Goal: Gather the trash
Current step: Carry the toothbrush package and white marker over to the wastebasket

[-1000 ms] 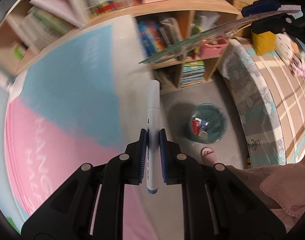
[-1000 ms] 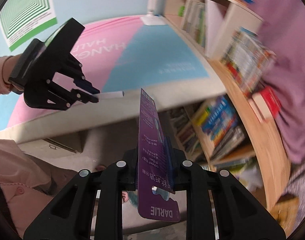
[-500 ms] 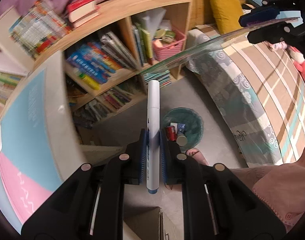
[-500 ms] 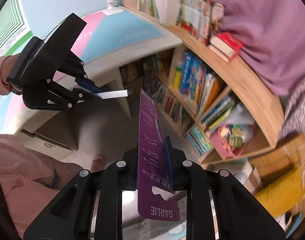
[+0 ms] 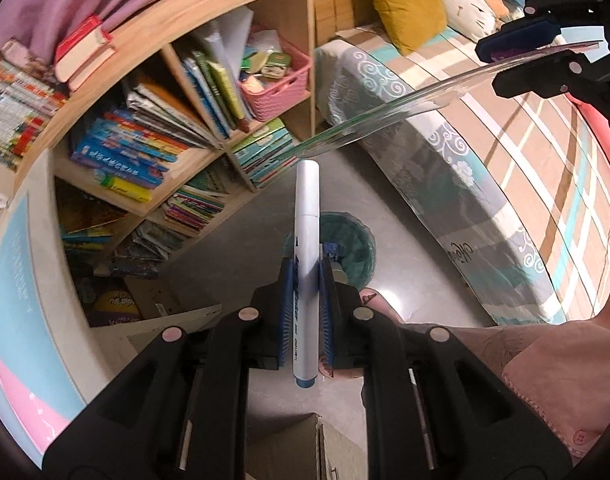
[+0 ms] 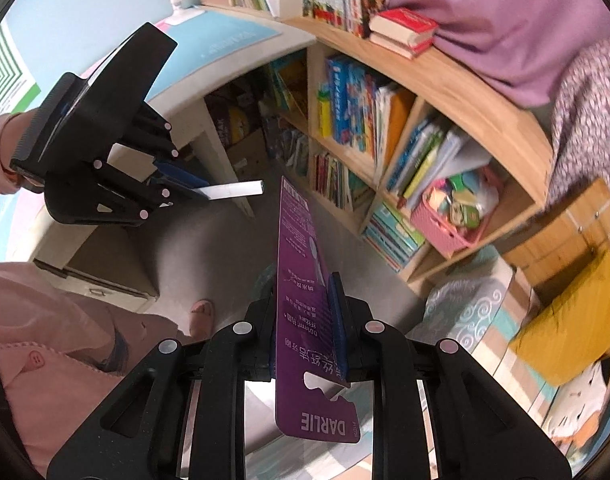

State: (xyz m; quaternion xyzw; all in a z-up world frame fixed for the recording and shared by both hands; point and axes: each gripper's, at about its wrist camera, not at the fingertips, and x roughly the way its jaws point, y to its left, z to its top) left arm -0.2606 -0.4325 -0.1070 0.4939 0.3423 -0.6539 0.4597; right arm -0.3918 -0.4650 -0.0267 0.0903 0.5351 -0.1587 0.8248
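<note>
floor (image 5: 409, 280), bin (image 5: 351, 244) (marker (image 5: 307, 216) above)

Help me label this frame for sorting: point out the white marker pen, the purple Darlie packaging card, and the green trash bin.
white marker pen (image 5: 307, 216), left wrist view, barrel
purple Darlie packaging card (image 6: 301, 280), right wrist view, printed face
green trash bin (image 5: 355, 240), left wrist view, inner wall

"DARLIE" on purple package card (image 6: 305, 320)

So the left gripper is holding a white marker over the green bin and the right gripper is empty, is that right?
Not quite. The right gripper isn't empty: the right wrist view shows it shut on a purple package. The rest holds: the left wrist view shows the left gripper holding a white marker over the green bin.
</note>
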